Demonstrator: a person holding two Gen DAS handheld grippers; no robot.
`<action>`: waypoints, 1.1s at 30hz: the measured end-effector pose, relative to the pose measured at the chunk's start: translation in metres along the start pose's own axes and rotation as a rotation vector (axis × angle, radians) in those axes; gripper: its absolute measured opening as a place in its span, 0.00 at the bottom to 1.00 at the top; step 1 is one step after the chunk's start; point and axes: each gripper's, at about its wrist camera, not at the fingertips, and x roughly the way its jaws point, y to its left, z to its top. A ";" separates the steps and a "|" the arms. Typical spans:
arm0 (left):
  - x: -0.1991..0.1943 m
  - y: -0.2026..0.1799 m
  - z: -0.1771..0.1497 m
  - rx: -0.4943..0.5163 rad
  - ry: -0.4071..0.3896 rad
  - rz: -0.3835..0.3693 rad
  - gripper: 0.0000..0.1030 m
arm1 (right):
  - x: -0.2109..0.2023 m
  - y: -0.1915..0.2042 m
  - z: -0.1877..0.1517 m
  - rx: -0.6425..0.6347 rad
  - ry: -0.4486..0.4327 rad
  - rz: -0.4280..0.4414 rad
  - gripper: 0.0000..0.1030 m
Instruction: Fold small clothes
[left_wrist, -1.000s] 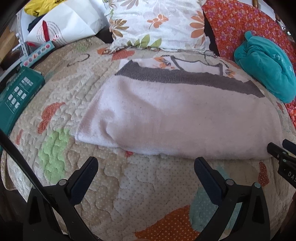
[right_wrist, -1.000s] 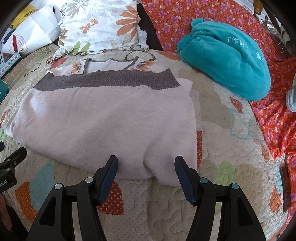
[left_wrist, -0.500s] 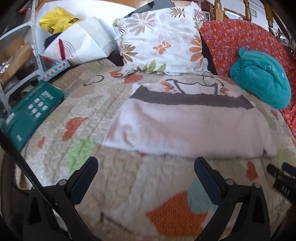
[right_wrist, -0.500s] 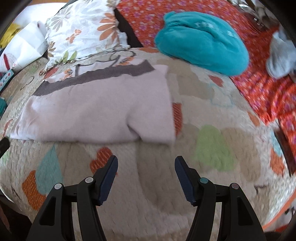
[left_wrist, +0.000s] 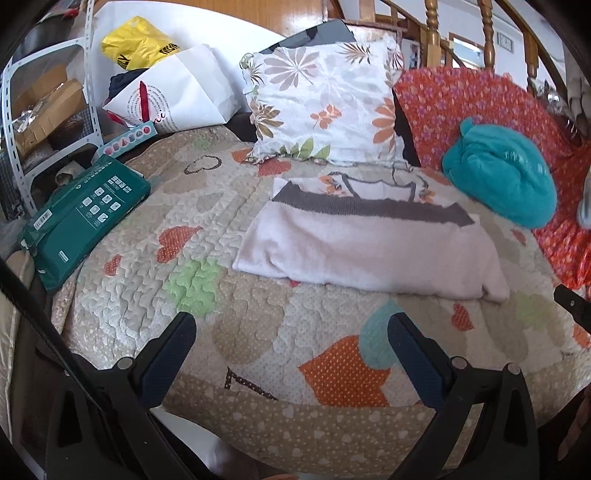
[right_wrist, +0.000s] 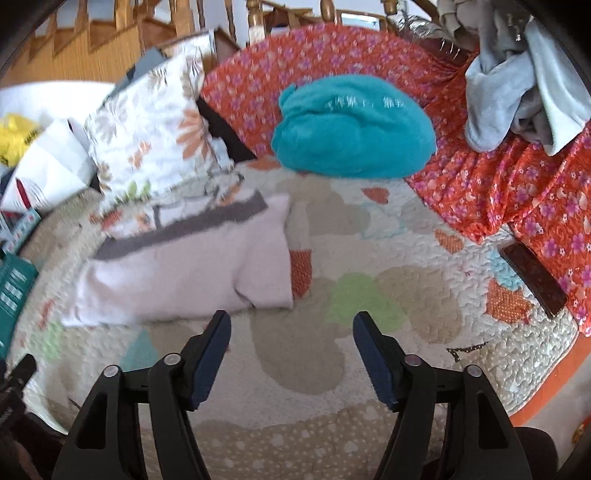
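A pale pink garment with a grey band (left_wrist: 365, 247) lies folded flat on the quilted bedspread (left_wrist: 236, 325), its neckline toward the pillow. It also shows in the right wrist view (right_wrist: 192, 273), left of centre. My left gripper (left_wrist: 291, 328) is open and empty, held back from the garment's near edge. My right gripper (right_wrist: 291, 325) is open and empty, just in front of the garment's right corner, not touching it.
A floral pillow (left_wrist: 325, 103) stands behind the garment. A teal plush bundle (right_wrist: 351, 129) lies on an orange floral cover (right_wrist: 517, 184). A green package (left_wrist: 81, 218), white bag (left_wrist: 181, 92), grey clothes (right_wrist: 517, 81) and a dark phone (right_wrist: 532, 277) lie around.
Both grippers have pulled back and up from the folded garment, so it looks smaller and farther away. The right view has swung to the right. The garment has not moved.
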 end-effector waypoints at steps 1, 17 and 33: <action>0.000 0.001 0.002 -0.007 0.000 -0.001 1.00 | -0.001 0.001 0.001 0.001 -0.012 0.001 0.73; 0.044 -0.034 0.014 0.049 0.118 0.011 1.00 | 0.071 -0.008 -0.023 -0.013 0.097 -0.075 0.73; 0.077 -0.054 0.009 0.054 0.215 -0.016 1.00 | 0.101 -0.017 -0.033 -0.021 0.118 -0.095 0.73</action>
